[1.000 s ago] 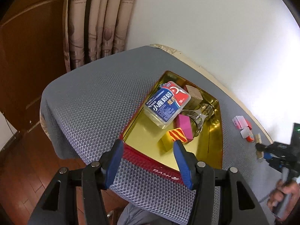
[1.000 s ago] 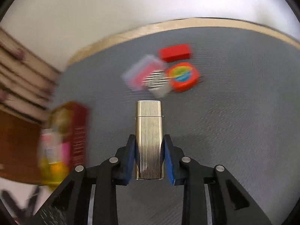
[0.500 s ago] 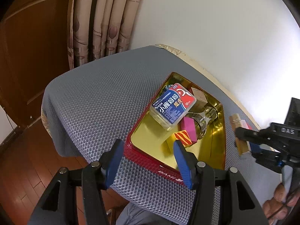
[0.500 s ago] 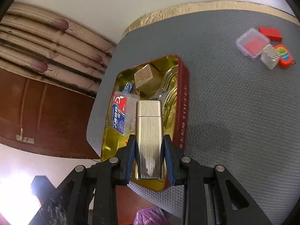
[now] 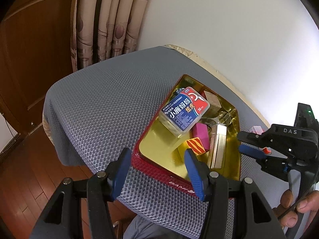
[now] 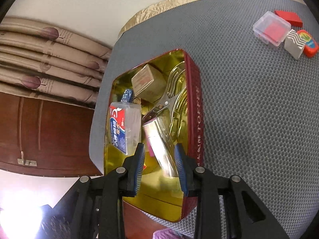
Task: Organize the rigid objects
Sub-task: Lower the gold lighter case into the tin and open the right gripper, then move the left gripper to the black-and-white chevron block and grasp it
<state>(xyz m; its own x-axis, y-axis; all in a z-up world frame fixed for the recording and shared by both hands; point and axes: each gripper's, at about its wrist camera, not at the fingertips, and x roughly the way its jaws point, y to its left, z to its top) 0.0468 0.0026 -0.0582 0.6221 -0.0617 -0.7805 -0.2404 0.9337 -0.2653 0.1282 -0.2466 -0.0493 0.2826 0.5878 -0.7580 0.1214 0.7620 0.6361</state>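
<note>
- Grey mesh padding [image 5: 103, 107] covered the work surface, with a white wall behind it and patterned curtains [image 5: 107, 18] at the upper left of the left wrist view; we noted a brown wooden door [image 6: 49, 131] at the left of the right wrist view.
- We found a red tin with a gold interior [image 5: 157, 167] lying open at the centre of both views.
- Inside it we recorded a clear plastic box with a blue and red label [image 5: 184, 112], a pink block [image 5: 201, 134], a yellow block with red stripes [image 5: 196, 148], a tan cardboard box [image 6: 148, 82] and metal scissors [image 6: 169, 99].
- We saw the ribbed gold lighter [image 6: 159, 139] lying tilted in the tin, against the pink block, in the lower centre of the right wrist view.
- The right gripper [image 6: 160, 169] hovered over the tin with its jaws opening; the lighter lay between them, and the pads no longer pressed on it.
- The left gripper [image 5: 157, 171] stood about half open and empty at the tin's near edge, bottom centre of its own view.
- At the upper right of the right wrist view we logged four items close together on the padding: a clear case with a red insert [image 6: 272, 27], a red block [image 6: 289, 18], a grey zigzag cube [image 6: 295, 43] and a red tape measure [image 6: 308, 43].
</note>
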